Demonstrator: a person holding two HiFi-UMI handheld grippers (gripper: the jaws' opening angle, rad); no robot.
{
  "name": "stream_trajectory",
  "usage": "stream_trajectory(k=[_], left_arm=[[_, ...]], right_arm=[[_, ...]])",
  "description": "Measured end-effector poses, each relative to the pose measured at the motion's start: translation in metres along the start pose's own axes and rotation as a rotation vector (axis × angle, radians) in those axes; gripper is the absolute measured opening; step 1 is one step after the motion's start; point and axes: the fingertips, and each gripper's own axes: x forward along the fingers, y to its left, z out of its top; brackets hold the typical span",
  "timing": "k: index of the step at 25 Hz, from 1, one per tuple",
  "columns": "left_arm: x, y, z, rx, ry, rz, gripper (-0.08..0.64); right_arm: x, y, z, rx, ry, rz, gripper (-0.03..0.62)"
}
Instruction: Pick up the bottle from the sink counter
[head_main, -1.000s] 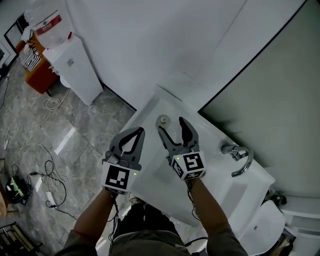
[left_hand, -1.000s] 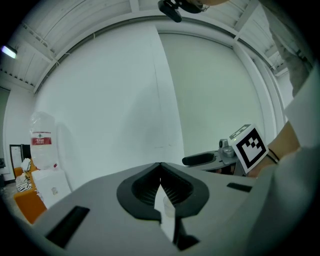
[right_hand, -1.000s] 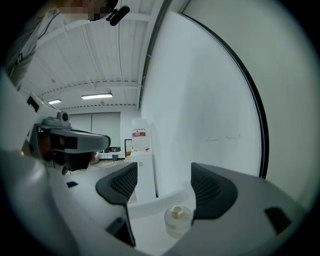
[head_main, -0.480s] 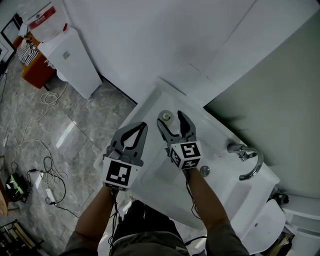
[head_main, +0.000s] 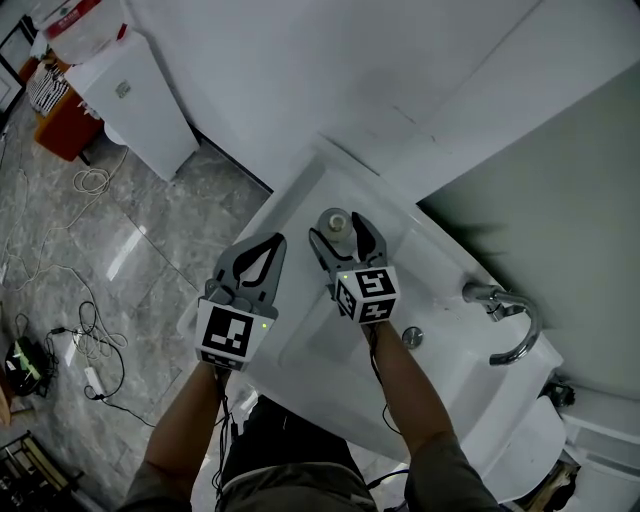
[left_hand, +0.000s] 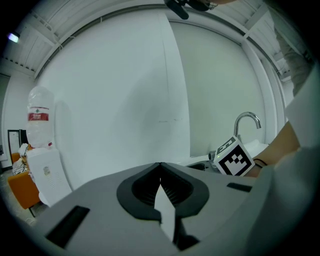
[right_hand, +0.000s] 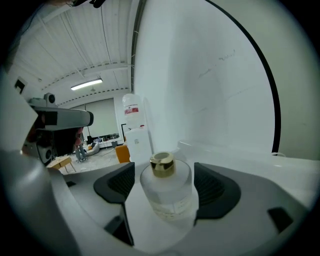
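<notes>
Upright, the bottle (right_hand: 166, 192) stands between the right gripper's (head_main: 340, 234) opening fingers (right_hand: 214, 192).

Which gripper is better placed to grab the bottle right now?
Right. The bottle stands between the opening jaws of the right gripper, not yet pinched. The left gripper is shut and off to the side, away from the bottle.

left tool (head_main: 273, 244) jaws together; right tool (head_main: 337, 228) jaws opening round bottle (right_hand: 169, 192).
</notes>
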Motion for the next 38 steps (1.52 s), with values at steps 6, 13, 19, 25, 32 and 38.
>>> stream_trajectory(k=[6, 13, 19, 25, 32, 38], left_arm=[[0.006, 0.000, -0.015, -0.031, 0.018, -0.003, 0.018], [0.004, 0.003, -0.025, -0.049, 0.036, 0.002, 0.018], [0.004, 0.004, -0.031, -0.063, 0.038, 0.003, 0.018], [0.000, 0.008, -0.038, -0.066, 0.046, 0.002, 0.018], [-0.002, 0.012, -0.043, -0.075, 0.053, 0.002, 0.018], [-0.004, 0.014, -0.046, -0.080, 0.059, 0.007, 0.018]], right_arm=[[0.012, -0.002, -0.021, -0.015, 0.086, -0.007, 0.331], [0.020, -0.004, -0.032, -0.048, 0.158, -0.025, 0.331], [0.032, -0.006, -0.036, -0.094, 0.202, -0.031, 0.330], [0.037, -0.007, -0.037, -0.127, 0.221, -0.041, 0.330], [0.036, -0.010, -0.036, -0.149, 0.210, -0.080, 0.325], [0.035, -0.007, -0.036, -0.166, 0.205, -0.071, 0.325]])
